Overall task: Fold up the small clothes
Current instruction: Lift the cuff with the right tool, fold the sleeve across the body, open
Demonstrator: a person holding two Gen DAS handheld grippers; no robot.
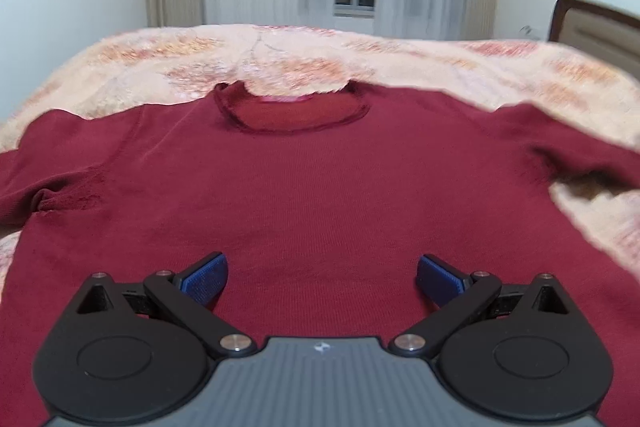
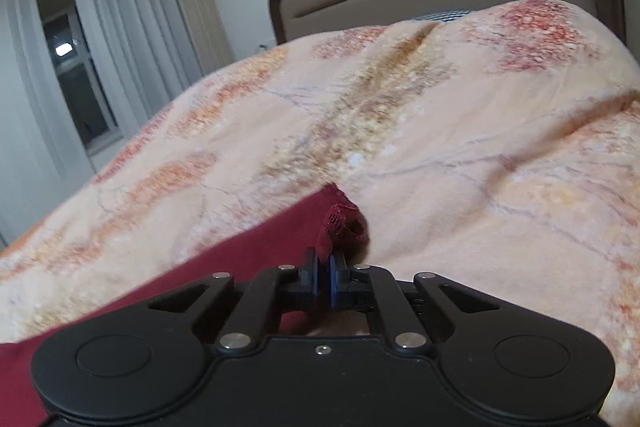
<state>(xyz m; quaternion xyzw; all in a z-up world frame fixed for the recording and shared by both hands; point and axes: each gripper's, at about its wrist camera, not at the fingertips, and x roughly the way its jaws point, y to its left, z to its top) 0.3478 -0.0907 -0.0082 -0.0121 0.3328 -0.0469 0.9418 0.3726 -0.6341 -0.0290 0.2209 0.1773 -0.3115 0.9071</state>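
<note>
Left hand-held gripper (image 1: 322, 277) spread above sweater (image 1: 320, 187), right hand-held gripper (image 2: 325, 277) pinching sleeve cuff (image 2: 344, 225)

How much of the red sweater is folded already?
None yet. The red sweater lies flat on the blanket, both sleeves spread out. In hand: the right gripper is shut at the sleeve cuff, seemingly pinching it. The left gripper hovers open over the hem area. All the folds are left.
</note>
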